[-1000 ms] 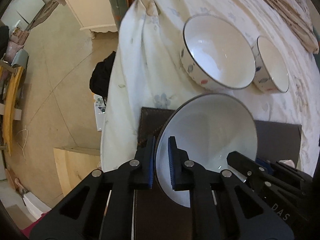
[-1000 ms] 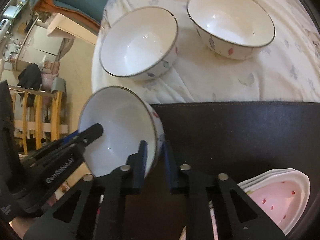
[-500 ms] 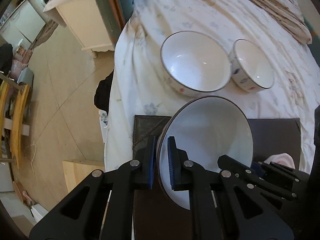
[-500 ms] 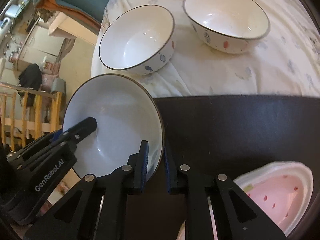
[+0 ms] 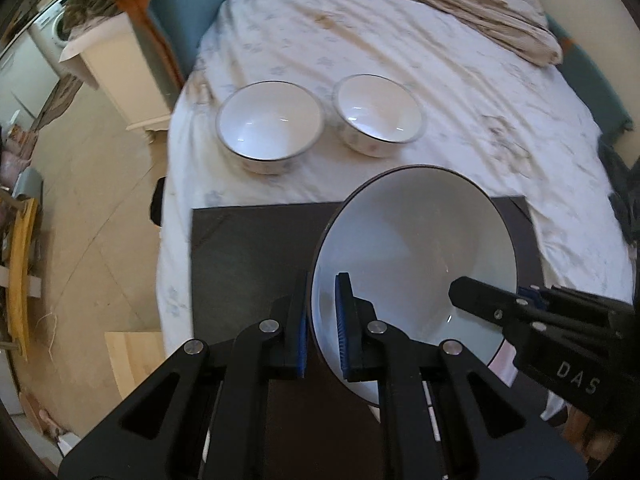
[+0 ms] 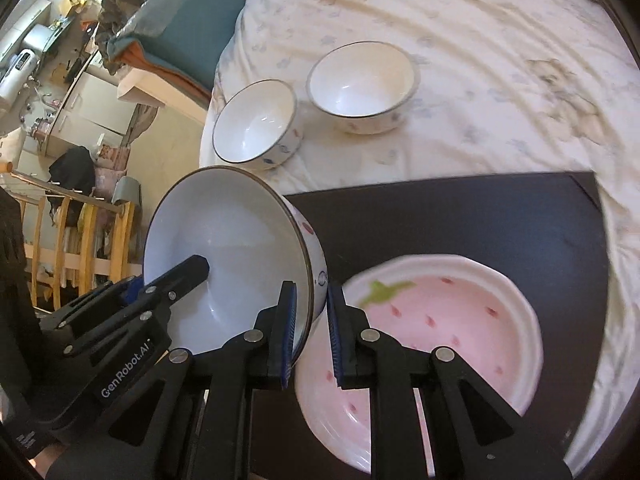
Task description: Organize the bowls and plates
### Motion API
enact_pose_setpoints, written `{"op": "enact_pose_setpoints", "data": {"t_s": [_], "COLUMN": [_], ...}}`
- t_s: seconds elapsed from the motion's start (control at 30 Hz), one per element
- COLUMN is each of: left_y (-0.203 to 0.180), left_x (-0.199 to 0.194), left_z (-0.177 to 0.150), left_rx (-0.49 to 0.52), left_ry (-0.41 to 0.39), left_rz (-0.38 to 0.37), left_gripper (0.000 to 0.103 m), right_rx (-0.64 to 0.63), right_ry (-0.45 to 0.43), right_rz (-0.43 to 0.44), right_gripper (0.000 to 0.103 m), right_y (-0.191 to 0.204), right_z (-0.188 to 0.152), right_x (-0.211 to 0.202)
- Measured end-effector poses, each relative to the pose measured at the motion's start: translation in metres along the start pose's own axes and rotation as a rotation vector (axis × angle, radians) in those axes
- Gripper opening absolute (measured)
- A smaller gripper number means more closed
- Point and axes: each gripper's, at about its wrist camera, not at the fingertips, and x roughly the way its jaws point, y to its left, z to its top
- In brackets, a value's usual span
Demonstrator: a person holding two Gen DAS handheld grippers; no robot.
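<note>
Held clear of the dark rectangular mat [image 5: 248,248] at a tilt: a large white ceramic bowl with a thin dark rim [image 5: 412,248], pinched on opposite sides of that rim by both tools. Left gripper [image 5: 322,328] pressed together on the rim's near-left edge, one blue pad inside, one outside; right gripper [image 6: 310,328] clamped the same way across the wall on the other side, spotted outer face of the bowl just visible beside it. Best handled as one shared load: level both grips together, no twisting of one against the other, since a thin glazed rim between narrow pads would likely slip or chip if the two hands pull apart. Probably bound for nesting or for a spot on the mat; worth lowering flat and slowly, then easing off one side at a time. Just beside the bowl, on the mat, a pink strawberry-patterned plate with a scalloped white edge [image 6: 460,312], apparently stacked on others, though hard to confirm. Beyond the mat's far edge, on a rumpled pale floral sheet [image 5: 400,52], two smaller white bowls with dark rims and coloured spots [image 5: 269,120] [image 5: 378,112], side by side and close to touching. Farther still, a crumpled beige blanket [image 5: 480,8] at the bed's far end; off the bed's left side, a cream cabinet [image 5: 120,80], pale floor tiles, wooden railings [image 6: 80,232] and cluttered kitchen counters.
</note>
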Motion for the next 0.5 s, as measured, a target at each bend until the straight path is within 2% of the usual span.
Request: {"op": "enact_pose_setpoints", "data": {"t_s": [0.2, 0.5], "left_y": [-0.027, -0.067], "left_x": [-0.003, 0.007], "left_z": [-0.015, -0.037], "left_rx": [0.02, 0.05], "left_ry": [0.013, 0.057], "left_rz": [-0.061, -0.103], "left_gripper": [0.009, 0.009], "right_rx": [0.001, 0.036], "right_ry": [-0.011, -0.003], "right_rz": [-0.02, -0.041], "right_gripper": [0.017, 0.017], "right_y": [-0.024, -0.067], "right_z": [-0.021, -0.053], "right_x": [-0.027, -0.048]}}
